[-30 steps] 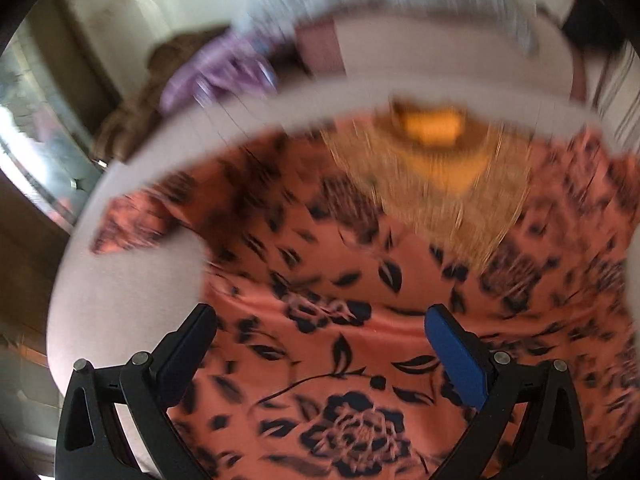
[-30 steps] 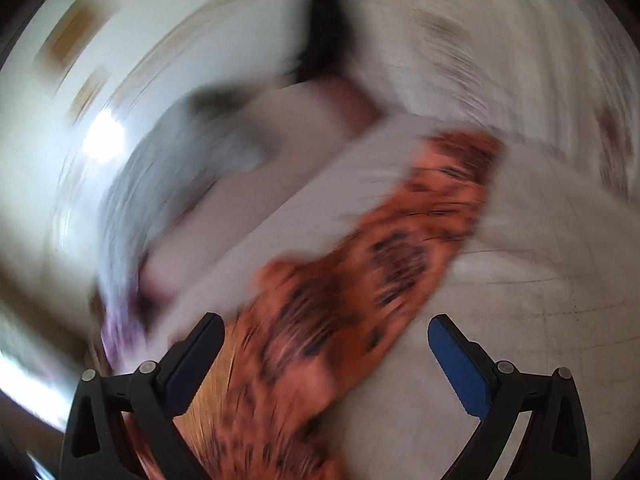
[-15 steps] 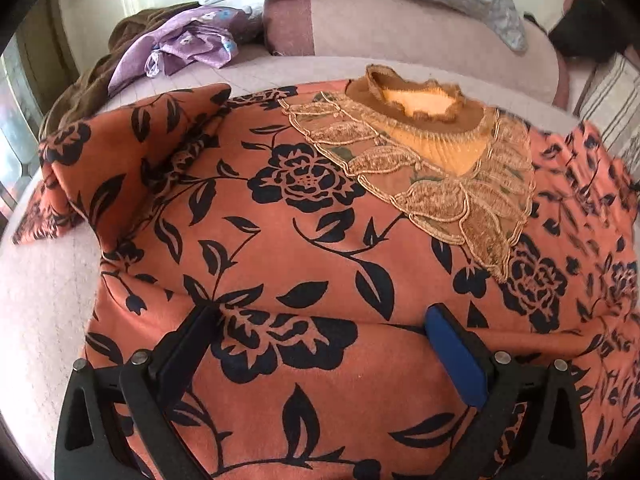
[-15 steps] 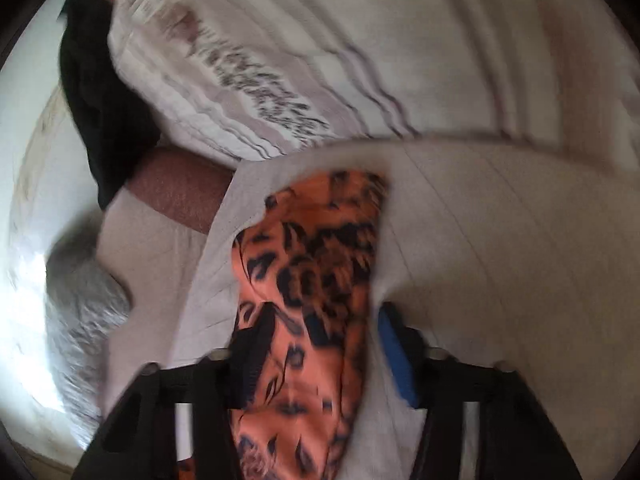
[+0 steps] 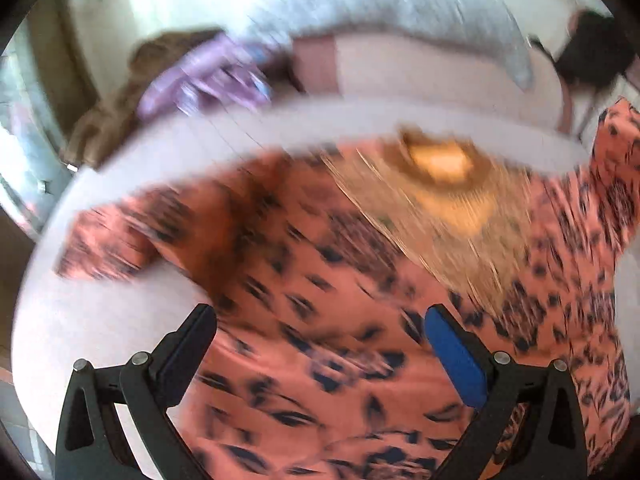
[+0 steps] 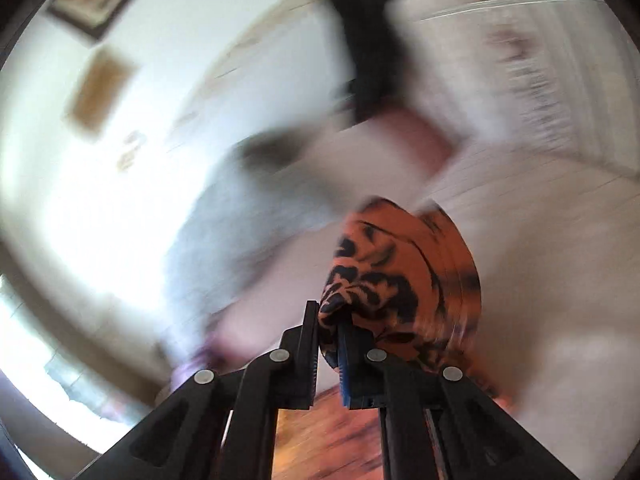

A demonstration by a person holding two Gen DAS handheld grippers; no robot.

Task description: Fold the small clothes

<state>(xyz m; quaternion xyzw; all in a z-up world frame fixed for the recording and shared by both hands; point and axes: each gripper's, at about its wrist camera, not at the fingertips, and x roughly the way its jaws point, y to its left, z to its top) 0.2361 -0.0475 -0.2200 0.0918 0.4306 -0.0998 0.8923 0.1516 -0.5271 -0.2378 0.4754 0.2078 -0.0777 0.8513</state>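
Note:
An orange top with a black flower print [image 5: 340, 312] lies spread on a pale bed [image 5: 104, 312], its gold embroidered neck [image 5: 436, 168] at the far side. My left gripper [image 5: 320, 328] hovers open over the cloth near its left sleeve [image 5: 108, 244], nothing between its fingers. In the right wrist view my right gripper [image 6: 329, 328] is shut on a fold of the orange top's right sleeve [image 6: 400, 276], which bunches up above the pads and is lifted off the bed. That lifted sleeve [image 5: 616, 168] shows at the right edge of the left wrist view. Both views are blurred.
A purple garment [image 5: 204, 84] and a brown one [image 5: 108, 120] lie at the far left of the bed. Grey and pink pillows [image 5: 400, 44] line the far side. A black shape [image 6: 360, 40] and a striped cushion [image 6: 520, 60] sit beyond the right gripper.
My right gripper closed on the orange sleeve and lifted it. The left gripper stayed open and pulled back from the top after having come close to it.

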